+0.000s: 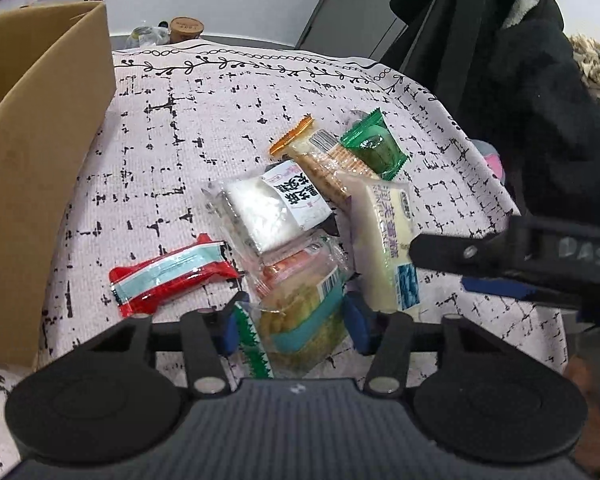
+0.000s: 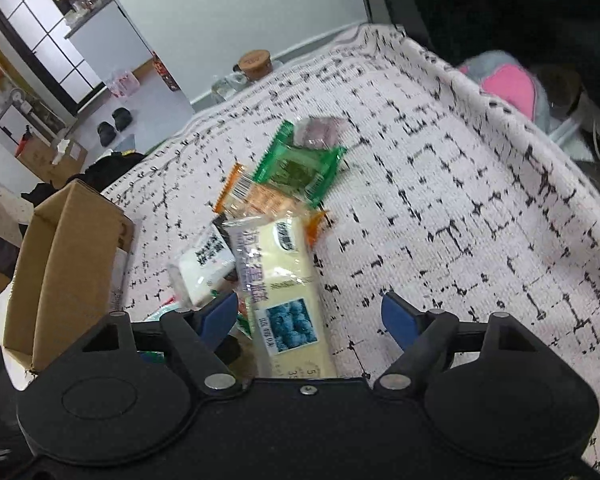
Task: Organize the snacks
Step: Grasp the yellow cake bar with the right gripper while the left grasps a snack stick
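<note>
A heap of wrapped snacks lies on the patterned cloth. My left gripper (image 1: 294, 330) has its blue pads on either side of a teal-and-green cracker pack (image 1: 300, 320); the pads touch its edges. Around it lie a red-and-blue bar (image 1: 172, 278), a white cake pack (image 1: 268, 208), an orange biscuit pack (image 1: 320, 156), a green pack (image 1: 374, 146) and a long pale blueberry bar (image 1: 384, 240). My right gripper (image 2: 310, 320) is open, and the blueberry bar (image 2: 286, 276) lies between its fingers without touching them. The right gripper also shows in the left wrist view (image 1: 480, 256).
An open cardboard box (image 1: 40, 152) stands at the left of the cloth; it also shows in the right wrist view (image 2: 64, 264). A black coat (image 1: 520, 60) hangs at the far right. A cork-lidded jar (image 1: 186, 29) stands beyond the far edge.
</note>
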Motion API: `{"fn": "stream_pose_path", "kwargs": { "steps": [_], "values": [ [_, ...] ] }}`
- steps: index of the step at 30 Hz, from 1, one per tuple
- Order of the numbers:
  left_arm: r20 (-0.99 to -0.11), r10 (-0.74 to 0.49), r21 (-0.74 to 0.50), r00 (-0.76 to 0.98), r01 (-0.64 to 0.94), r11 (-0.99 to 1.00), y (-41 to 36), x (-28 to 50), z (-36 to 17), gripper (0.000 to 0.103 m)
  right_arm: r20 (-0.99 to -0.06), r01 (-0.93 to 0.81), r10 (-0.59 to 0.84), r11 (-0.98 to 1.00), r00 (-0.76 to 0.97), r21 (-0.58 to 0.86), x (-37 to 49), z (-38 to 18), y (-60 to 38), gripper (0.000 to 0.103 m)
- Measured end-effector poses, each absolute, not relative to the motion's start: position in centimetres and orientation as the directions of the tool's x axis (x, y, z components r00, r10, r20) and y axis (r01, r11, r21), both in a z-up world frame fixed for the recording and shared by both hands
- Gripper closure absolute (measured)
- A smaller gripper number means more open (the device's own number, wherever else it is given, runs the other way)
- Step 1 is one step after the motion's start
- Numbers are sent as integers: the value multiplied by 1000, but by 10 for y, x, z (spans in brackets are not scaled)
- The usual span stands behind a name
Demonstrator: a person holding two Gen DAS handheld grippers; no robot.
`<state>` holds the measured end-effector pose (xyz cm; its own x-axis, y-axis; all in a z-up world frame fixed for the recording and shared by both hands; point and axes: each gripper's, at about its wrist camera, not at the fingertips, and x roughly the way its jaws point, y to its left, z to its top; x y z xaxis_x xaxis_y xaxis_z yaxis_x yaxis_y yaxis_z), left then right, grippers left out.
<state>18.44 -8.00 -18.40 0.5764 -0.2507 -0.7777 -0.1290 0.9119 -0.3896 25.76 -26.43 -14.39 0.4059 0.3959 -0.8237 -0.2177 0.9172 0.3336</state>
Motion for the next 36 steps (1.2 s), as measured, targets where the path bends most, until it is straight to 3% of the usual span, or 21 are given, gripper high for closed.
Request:
{"fn": "stream_pose_path", "kwargs": {
  "steps": [15, 22, 24, 26, 36],
  "values": [
    [-761, -251, -407, 598, -140, 903, -70, 172, -162, 80, -859, -271, 386, 913, 336, 305, 245, -161, -253, 27],
    [-753, -220, -386, 620, -147, 911, -66, 166, -146, 82, -862, -272, 363, 922, 355, 276, 248, -170, -240, 29],
    [-753, -212, -380, 623, -149, 913, -65, 165, -141, 85, -862, -301, 343, 924, 374, 237, 247, -171, -230, 37],
    [-748, -205, -375, 631, -147, 915, -64, 162, -136, 85, -865, -325, 316, 926, 390, 192, 246, -171, -223, 66],
    [-743, -166, -333, 648, -143, 932, -54, 156, -112, 85, -822, -311, 354, 923, 446, 229, 233, -143, -230, 71]
  ]
}}
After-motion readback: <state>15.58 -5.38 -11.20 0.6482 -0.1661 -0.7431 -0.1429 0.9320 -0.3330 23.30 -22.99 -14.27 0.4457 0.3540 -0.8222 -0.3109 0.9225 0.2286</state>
